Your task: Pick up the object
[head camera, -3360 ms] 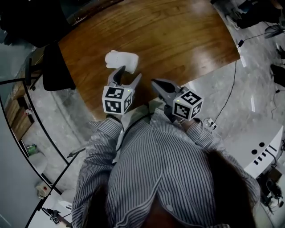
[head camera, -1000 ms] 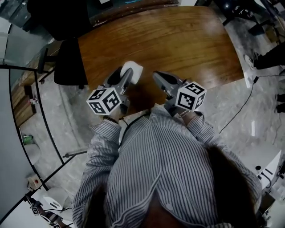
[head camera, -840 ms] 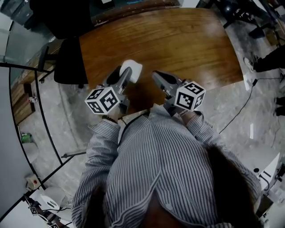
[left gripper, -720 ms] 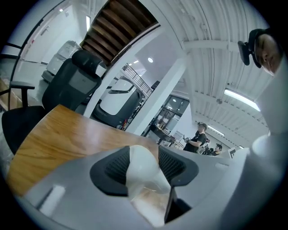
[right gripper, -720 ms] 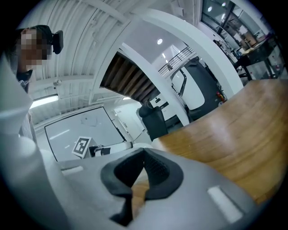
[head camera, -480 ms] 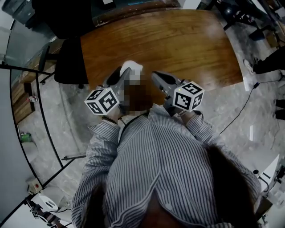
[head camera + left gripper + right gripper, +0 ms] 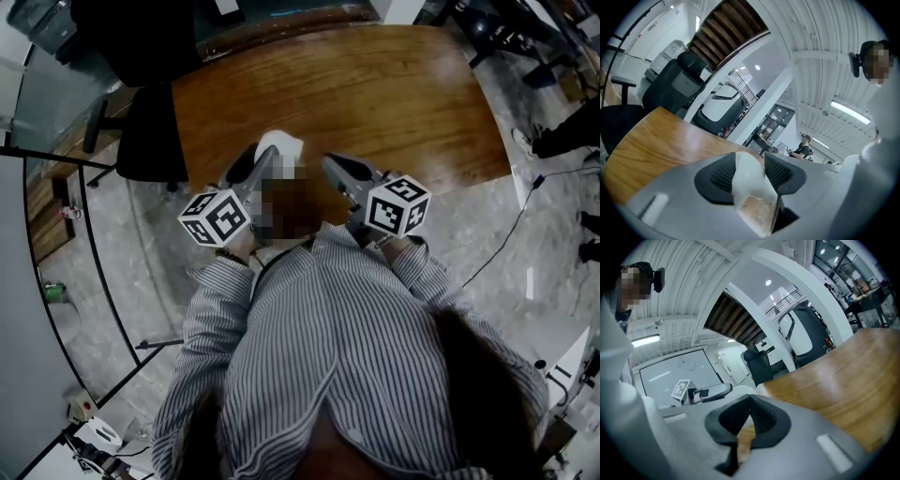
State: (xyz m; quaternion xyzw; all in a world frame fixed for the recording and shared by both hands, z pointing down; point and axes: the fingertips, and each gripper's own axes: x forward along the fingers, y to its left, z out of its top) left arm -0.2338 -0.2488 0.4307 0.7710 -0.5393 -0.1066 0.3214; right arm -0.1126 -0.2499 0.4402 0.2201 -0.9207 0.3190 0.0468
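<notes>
- While the left tongs [image 7: 265, 161] grip the white object [image 7: 282, 144], pads [image 7: 723, 172] pressing on both its sides near the table's [image 7: 394, 84] front edge, hold the squeeze steady and raise straight up.
- The object looks soft: squeeze firmly enough to prevent slipping, not enough to crush.
- The right tongs [image 7: 335, 169] hang just beside, tips together, nothing between them; leave them clear.
- Hidden: the object's underside, so clearance from the table cannot be confirmed; the tongs cover part of its shape.

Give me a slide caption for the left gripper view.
Left hand-held gripper clamped on a white object, wooden table and black office chair beyond.
</notes>
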